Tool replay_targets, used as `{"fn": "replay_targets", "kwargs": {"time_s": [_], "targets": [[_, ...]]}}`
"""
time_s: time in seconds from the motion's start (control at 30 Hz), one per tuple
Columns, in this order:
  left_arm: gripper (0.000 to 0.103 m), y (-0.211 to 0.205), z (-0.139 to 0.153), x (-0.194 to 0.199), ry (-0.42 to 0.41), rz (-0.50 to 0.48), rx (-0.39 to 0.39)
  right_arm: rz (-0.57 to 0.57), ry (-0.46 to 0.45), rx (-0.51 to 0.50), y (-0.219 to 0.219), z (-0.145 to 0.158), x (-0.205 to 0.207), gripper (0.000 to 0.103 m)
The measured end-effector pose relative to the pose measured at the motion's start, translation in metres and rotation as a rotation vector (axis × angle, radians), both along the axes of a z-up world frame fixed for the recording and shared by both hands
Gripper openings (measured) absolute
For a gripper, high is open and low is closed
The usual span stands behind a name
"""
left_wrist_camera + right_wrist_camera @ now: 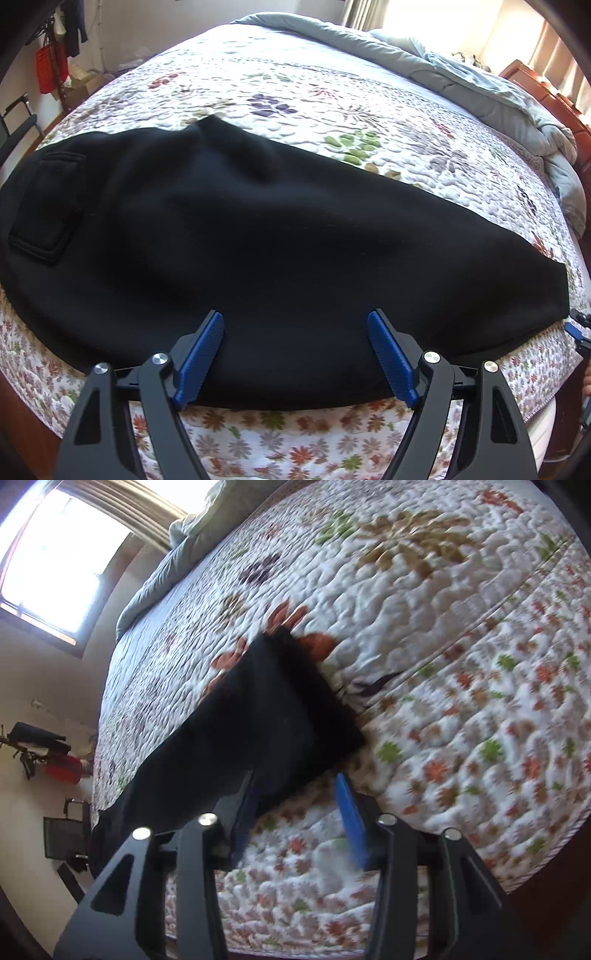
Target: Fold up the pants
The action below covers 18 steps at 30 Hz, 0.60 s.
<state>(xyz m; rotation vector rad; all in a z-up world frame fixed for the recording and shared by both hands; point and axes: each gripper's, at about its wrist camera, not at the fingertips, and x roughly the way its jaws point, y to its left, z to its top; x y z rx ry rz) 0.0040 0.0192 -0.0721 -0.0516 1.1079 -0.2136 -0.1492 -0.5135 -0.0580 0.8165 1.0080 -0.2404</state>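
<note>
Both the left gripper [295, 321] and right gripper [295, 779] gape over black pants [236, 236], waistband cut off.

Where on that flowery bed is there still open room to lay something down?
The widest bare stretch of the floral quilted bedspread lies between the black pants and the rumpled grey-blue duvet. A narrower strip lies beyond the pants' leg end. The near edge is crowded: pants and both open hand-held grippers, left and right.

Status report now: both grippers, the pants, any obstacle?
Left gripper open over pants. Right gripper open at leg end. Pants flat on quilt. No obstacle seen.
</note>
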Motion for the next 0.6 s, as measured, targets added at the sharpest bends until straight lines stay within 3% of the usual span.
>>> {"fn": "replay_targets", "kwargs": {"time_s": [0.1, 0.23, 0.27, 0.3, 0.33, 0.43, 0.57, 0.6], "targets": [[0.081, -0.004, 0.001, -0.002, 0.0, -0.011, -0.003, -0.02, 0.008, 0.039, 0.005, -0.013, 0.011, 0.058], [0.082, 0.0, 0.0, -0.002, 0.007, -0.004, -0.008, -0.079, -0.017, 0.078, 0.002, -0.029, 0.027, 0.057], [0.082, 0.001, 0.0, -0.002, 0.008, 0.0, -0.007, -0.08, -0.02, 0.065, 0.002, -0.028, 0.032, 0.041], [0.082, 0.003, 0.0, -0.002, 0.008, 0.005, -0.004, -0.065, -0.027, 0.044, 0.002, -0.024, 0.035, 0.016], [0.082, 0.004, 0.0, -0.001, 0.008, 0.008, -0.003, -0.044, -0.041, 0.043, 0.002, -0.02, 0.04, 0.014], [0.082, 0.008, 0.001, -0.001, 0.001, 0.019, 0.006, 0.01, -0.118, -0.024, 0.007, 0.014, 0.048, 0.011], [0.083, 0.01, 0.007, -0.004, -0.046, 0.04, 0.005, 0.052, -0.313, -0.146, 0.012, 0.082, 0.042, 0.011], [0.084, 0.008, 0.005, -0.003, -0.045, 0.033, 0.009, 0.049, -0.318, -0.186, 0.012, 0.089, 0.041, 0.011]]}}
